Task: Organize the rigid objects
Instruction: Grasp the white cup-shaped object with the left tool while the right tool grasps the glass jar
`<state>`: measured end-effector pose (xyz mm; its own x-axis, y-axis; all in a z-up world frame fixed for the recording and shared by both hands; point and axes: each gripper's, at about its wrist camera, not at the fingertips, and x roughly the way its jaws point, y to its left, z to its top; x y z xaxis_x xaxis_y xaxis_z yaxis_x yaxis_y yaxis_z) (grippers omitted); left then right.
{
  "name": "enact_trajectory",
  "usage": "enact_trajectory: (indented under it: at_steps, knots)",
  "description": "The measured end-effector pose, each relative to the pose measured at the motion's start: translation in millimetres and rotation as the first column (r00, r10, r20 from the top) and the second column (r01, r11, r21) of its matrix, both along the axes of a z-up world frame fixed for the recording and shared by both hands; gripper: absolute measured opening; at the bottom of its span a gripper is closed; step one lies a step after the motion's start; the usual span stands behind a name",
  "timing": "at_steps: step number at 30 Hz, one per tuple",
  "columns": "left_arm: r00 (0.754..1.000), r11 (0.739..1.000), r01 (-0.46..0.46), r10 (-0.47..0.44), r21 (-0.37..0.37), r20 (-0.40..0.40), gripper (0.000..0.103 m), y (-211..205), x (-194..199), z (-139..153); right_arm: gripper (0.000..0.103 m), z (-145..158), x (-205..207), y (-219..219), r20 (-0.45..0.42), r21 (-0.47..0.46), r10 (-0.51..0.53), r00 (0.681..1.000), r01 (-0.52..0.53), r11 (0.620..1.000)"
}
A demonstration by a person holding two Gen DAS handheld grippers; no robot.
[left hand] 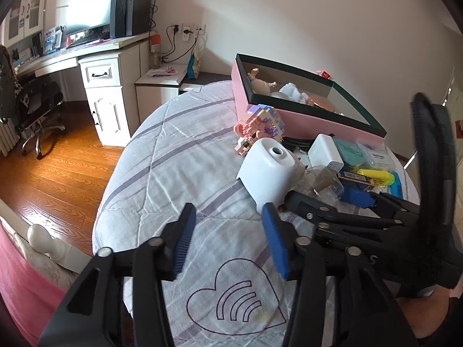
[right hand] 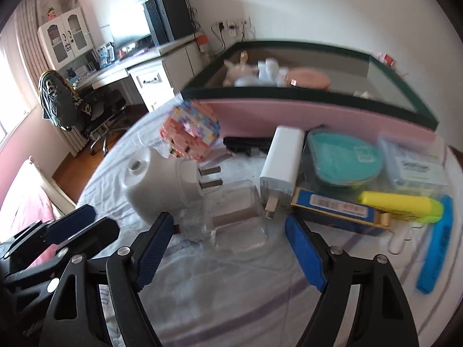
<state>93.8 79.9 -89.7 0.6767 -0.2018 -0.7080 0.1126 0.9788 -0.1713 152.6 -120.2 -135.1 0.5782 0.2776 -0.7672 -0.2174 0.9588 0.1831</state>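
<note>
While the clear bottle point(right hand: 231, 217) lies just ahead, right hand-held gripper point(right hand: 231, 248) agape, left hand-held gripper point(left hand: 228, 240) parted, both empty.

Seen from above the quilt point(left hand: 179, 156), the left gripper point(left hand: 228, 237) is showing black plastic linkage arms, round silver rivets and ribbed blue finger pads point(left hand: 275, 240). The right gripper point(right hand: 228, 257), nearer the pink box point(right hand: 289, 115), is showing the same black arms, silver rivets and blue pads.
</note>
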Motion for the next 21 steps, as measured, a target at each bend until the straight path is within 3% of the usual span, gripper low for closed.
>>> enact_trajectory:
  at_steps: [2,3,6,8,14,18,19,20,21]
  knots:
    - [1.000,1.000,0.008,-0.008,0.001,0.003,0.065,-2.5,0.2,0.1,0.074,-1.0,1.1,-1.4,0.014,0.003,0.007,1.000,-0.007,1.000]
    - [1.000,1.000,0.009,-0.009,0.002,0.005,0.066,-3.5,0.2,0.2,0.065,-0.9,2.4,-2.0,0.017,0.010,0.015,1.000,-0.015,1.000]
    - [1.000,1.000,0.017,-0.017,0.003,0.006,0.069,-9.5,2.7,0.9,0.056,0.0,-2.6,-8.9,0.022,0.024,0.013,1.000,-0.013,1.000]
    - [1.000,1.000,0.024,-0.024,0.005,0.004,0.078,-12.5,4.2,1.0,0.056,1.9,-8.8,-17.5,0.028,0.035,0.003,1.000,-0.004,0.999]
    - [0.998,0.998,0.065,-0.065,0.016,0.016,0.088,-37.3,19.2,1.4,0.056,9.8,-38.9,-55.4,0.058,0.036,-0.051,0.997,0.049,0.998]
    - [0.999,0.997,0.047,-0.046,0.054,-0.017,0.088,-54.4,42.2,-5.3,0.056,5.8,-46.7,-81.0,0.042,0.049,-0.103,0.994,0.101,0.994]
    - [0.999,0.997,0.036,-0.034,0.068,-0.037,0.080,-57.1,48.3,-8.2,0.056,4.5,-46.4,-85.6,0.035,0.054,-0.107,0.994,0.105,0.993]
    - [0.998,0.996,0.033,-0.028,0.084,-0.057,0.064,-61.0,54.6,-12.1,0.056,4.0,-45.5,-87.9,0.033,0.060,-0.112,0.993,0.109,0.992]
    - [0.997,0.995,0.040,-0.034,0.088,-0.075,0.060,-64.2,58.7,-15.7,0.056,3.6,-45.4,-90.6,0.033,0.065,-0.118,0.992,0.115,0.991]
